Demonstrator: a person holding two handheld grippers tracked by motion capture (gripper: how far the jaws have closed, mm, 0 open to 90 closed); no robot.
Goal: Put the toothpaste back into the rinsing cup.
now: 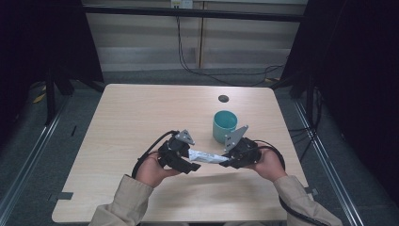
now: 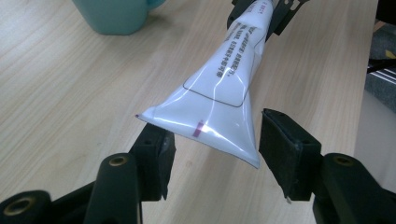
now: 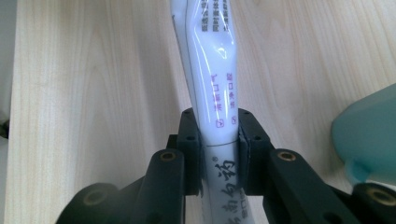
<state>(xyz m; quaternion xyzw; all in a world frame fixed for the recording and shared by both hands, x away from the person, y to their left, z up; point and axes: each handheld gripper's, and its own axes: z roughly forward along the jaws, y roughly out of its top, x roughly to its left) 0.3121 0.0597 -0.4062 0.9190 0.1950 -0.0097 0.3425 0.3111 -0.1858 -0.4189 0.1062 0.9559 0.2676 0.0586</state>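
In the lower middle of the high view a white tube [image 1: 205,157] hangs level above the wooden table [image 1: 141,117], stretched between the two grippers that a person holds in either hand. The right gripper [image 1: 226,163], right of centre in that view, has its jaws clamped on the tube; in the right gripper view its two black pads press on both sides of the tube [image 3: 217,107] near its round end, and the tube runs up from them toward the top of the frame. The left gripper [image 1: 192,165], left of centre in the high view, stands about half open around the tube's flat crimped end. In the left gripper view that flat end [image 2: 210,112] fans out in the middle of the frame, with the left pad just under one corner and the right pad [image 2: 285,149] standing a little clear of the other corner; I cannot tell whether the left pad touches it. A teal mug [image 1: 224,125] stands on the table just behind the right gripper, and it shows at the upper left of the left gripper view [image 2: 116,14].
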